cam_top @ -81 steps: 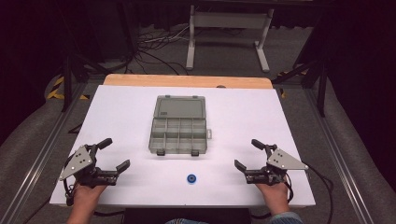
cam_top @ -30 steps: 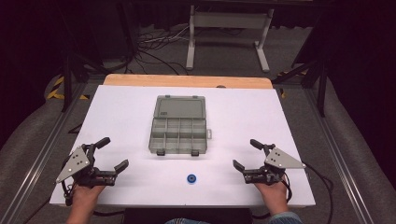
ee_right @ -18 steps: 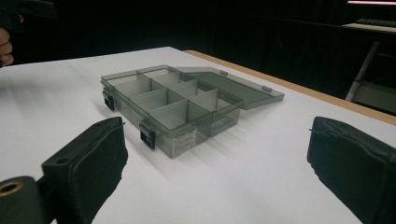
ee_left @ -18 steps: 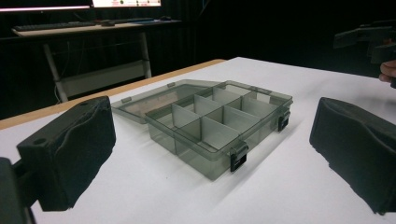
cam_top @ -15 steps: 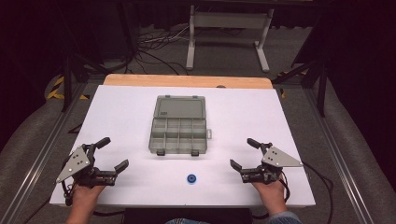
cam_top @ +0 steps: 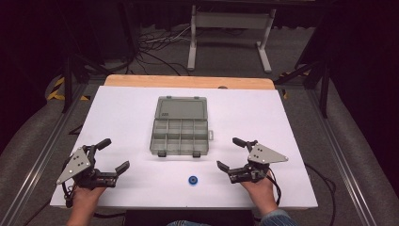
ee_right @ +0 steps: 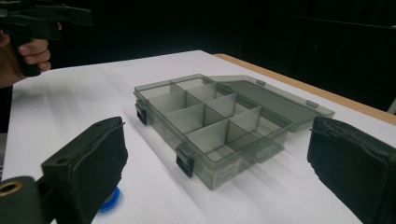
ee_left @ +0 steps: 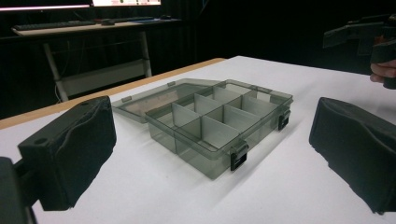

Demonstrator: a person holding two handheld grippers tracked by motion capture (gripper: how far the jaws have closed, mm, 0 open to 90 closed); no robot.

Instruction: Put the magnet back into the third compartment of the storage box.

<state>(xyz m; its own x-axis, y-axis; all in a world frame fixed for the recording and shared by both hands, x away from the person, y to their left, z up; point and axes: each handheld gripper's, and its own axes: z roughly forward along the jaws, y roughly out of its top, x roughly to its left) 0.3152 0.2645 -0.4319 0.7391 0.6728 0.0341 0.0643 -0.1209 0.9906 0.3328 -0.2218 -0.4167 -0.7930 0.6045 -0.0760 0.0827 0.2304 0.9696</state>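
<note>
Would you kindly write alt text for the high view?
An open grey compartment box lies mid-table with its lid folded back, and a small blue ring sits nearer the person. The left gripper and right gripper, jaws open, flank them on the white table.

A dark lab: cables [cam_top: 155, 44] on the floor, monitor-topped desk [ee_left: 93, 23].

The compartment box [cam_top: 180, 132] is smoky grey and see-through, with black latches [ee_left: 238, 157]. The small ring [cam_top: 192, 180] is blue, maybe with a darker centre. Both the left gripper [cam_top: 114, 156] and the right gripper [cam_top: 230, 153] are black, each with a grey plate. The table [cam_top: 291, 160] is white with a light wooden edge.
</note>
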